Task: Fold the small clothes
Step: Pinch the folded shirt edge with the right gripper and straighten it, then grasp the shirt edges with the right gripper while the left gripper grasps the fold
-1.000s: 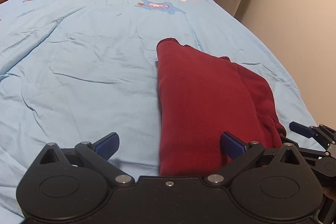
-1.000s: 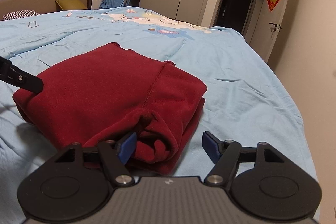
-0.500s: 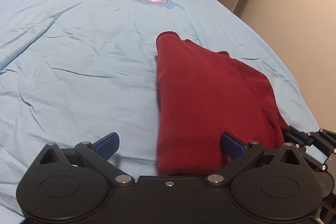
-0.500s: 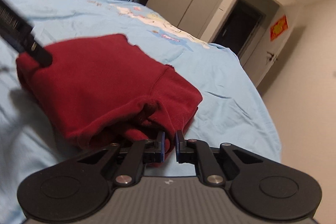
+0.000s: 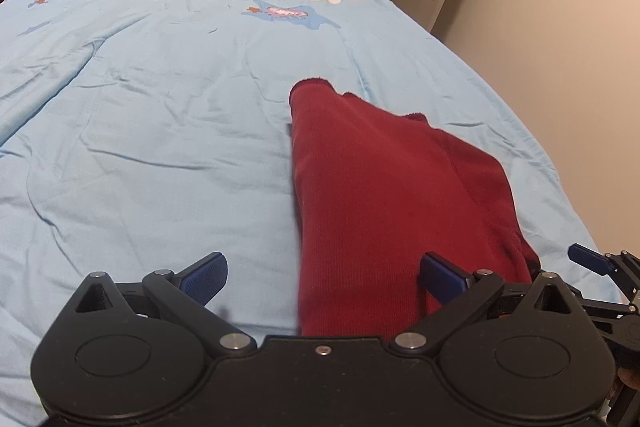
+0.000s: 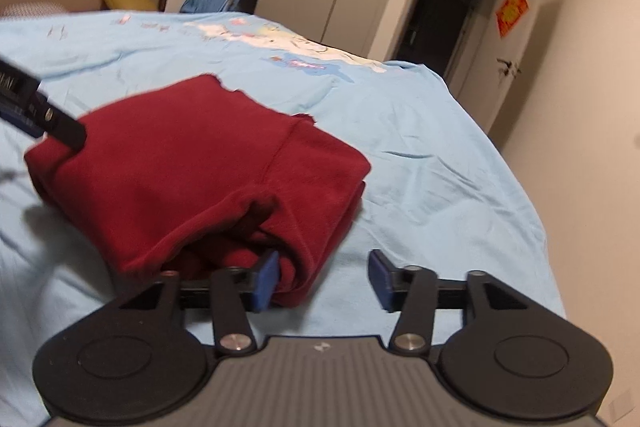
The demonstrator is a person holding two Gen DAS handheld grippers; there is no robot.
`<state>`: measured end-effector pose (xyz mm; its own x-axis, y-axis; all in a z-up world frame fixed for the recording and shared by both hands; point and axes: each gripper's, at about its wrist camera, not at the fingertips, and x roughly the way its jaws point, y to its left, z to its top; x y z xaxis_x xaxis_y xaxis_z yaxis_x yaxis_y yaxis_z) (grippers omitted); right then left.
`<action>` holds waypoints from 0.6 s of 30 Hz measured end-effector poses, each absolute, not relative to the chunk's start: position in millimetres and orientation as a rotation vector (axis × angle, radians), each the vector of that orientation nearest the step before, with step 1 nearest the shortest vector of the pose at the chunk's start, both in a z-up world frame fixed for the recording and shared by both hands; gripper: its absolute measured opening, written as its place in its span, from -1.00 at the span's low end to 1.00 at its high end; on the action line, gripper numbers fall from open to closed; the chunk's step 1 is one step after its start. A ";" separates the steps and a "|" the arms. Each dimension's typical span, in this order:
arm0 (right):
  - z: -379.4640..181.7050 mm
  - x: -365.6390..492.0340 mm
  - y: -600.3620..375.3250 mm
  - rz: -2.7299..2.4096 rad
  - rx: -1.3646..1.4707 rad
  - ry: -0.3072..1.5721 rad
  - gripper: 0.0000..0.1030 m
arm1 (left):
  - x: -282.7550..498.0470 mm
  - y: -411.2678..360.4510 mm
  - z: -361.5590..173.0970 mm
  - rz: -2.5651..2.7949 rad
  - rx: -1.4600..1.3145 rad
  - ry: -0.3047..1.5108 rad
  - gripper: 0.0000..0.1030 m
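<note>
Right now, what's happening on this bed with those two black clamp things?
A person is folding a dark red garment on the light blue bedspread, with a two-finger gripper in each hand. The garment already lies in a compact folded bundle. The right gripper is opening at the bundle's near corner, its pads not pressing the cloth. The left gripper is wide open at the other near edge, gripping nothing.

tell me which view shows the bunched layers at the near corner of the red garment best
The right wrist view: the red garment shows its stacked, bunched layers at the near corner, just ahead of the opening right gripper, whose pads are not pressing it. The left wrist view shows only its flat top and long left edge.
</note>
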<state>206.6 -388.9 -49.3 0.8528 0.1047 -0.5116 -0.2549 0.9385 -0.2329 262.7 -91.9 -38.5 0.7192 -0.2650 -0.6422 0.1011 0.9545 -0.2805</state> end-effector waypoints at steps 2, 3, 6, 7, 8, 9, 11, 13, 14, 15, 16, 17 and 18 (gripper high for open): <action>-44.2 211.7 -400.6 0.198 -0.217 0.531 0.64 | 266.7 -90.7 -36.6 -0.205 -0.229 0.739 0.99; -41.6 213.9 -407.0 0.201 -0.178 0.535 0.74 | 269.0 -90.2 -35.9 -0.205 -0.225 0.739 0.99; -39.0 220.6 -419.9 0.204 -0.089 0.547 0.92 | 275.0 -89.4 -35.3 -0.205 -0.208 0.741 0.99; -38.3 221.8 -423.8 0.204 -0.060 0.549 0.96 | 277.3 -89.4 -35.4 -0.206 -0.202 0.742 0.99; -38.1 224.6 -427.2 0.208 -0.028 0.551 0.99 | 279.8 -89.2 -35.6 -0.207 -0.198 0.743 0.99; -38.0 226.6 -429.4 0.216 0.005 0.554 0.99 | 282.4 -89.0 -35.8 -0.208 -0.195 0.745 0.99; -39.5 235.5 -433.5 0.234 0.069 0.567 1.00 | 288.6 -88.5 -36.9 -0.214 -0.189 0.748 0.99; -41.0 244.4 -436.4 0.242 0.123 0.574 1.00 | 295.5 -88.6 -37.6 -0.220 -0.185 0.755 0.99; -42.3 248.9 -436.9 0.244 0.146 0.578 1.00 | 300.0 -88.3 -38.0 -0.224 -0.183 0.759 0.99; -43.9 254.1 -437.0 0.245 0.168 0.583 1.00 | 303.9 -88.4 -38.6 -0.229 -0.181 0.760 0.99; -45.6 257.5 -436.5 0.246 0.189 0.587 1.00 | 307.4 -88.6 -39.0 -0.233 -0.179 0.762 0.99; -47.1 261.4 -436.6 0.246 0.206 0.589 1.00 | 311.8 -88.9 -39.8 -0.236 -0.175 0.765 0.99; -49.6 267.0 -436.2 0.246 0.226 0.591 1.00 | 315.6 -89.0 -40.7 -0.238 -0.173 0.769 0.99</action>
